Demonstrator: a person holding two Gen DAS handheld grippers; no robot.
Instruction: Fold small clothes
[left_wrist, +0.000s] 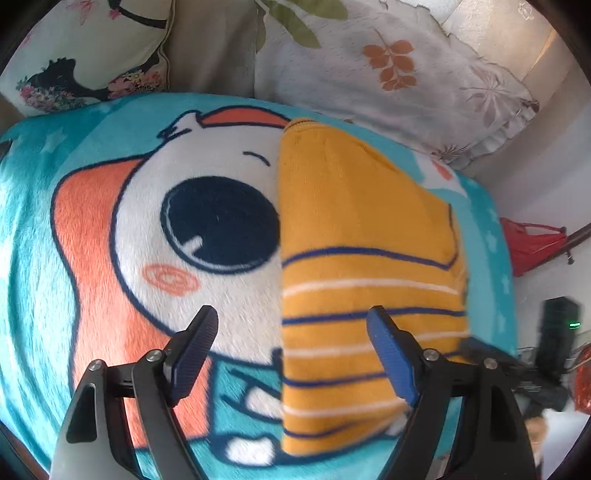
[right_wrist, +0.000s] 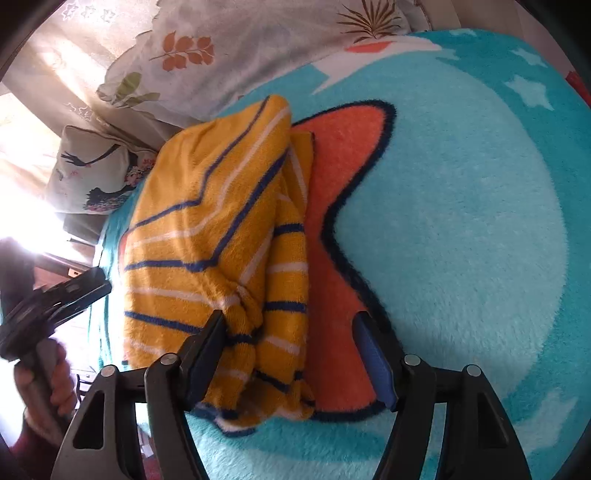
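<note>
I see a turquoise cartoon blanket (left_wrist: 33, 229) filling both views, leaf-print pillows (left_wrist: 354, 74) along the top; the folded yellow striped garment (left_wrist: 354, 258) lies right of centre in the left view, left of centre in the right; my left gripper (left_wrist: 291, 347) and right gripper (right_wrist: 288, 350) hover released, holding nothing; bare plush spreads right in the right view.

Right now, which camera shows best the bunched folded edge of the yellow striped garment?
The right wrist view: the yellow striped garment lies close, its bunched layers visible between the open right claw. The left wrist view shows only the flat top, partly behind the open left claw.
</note>
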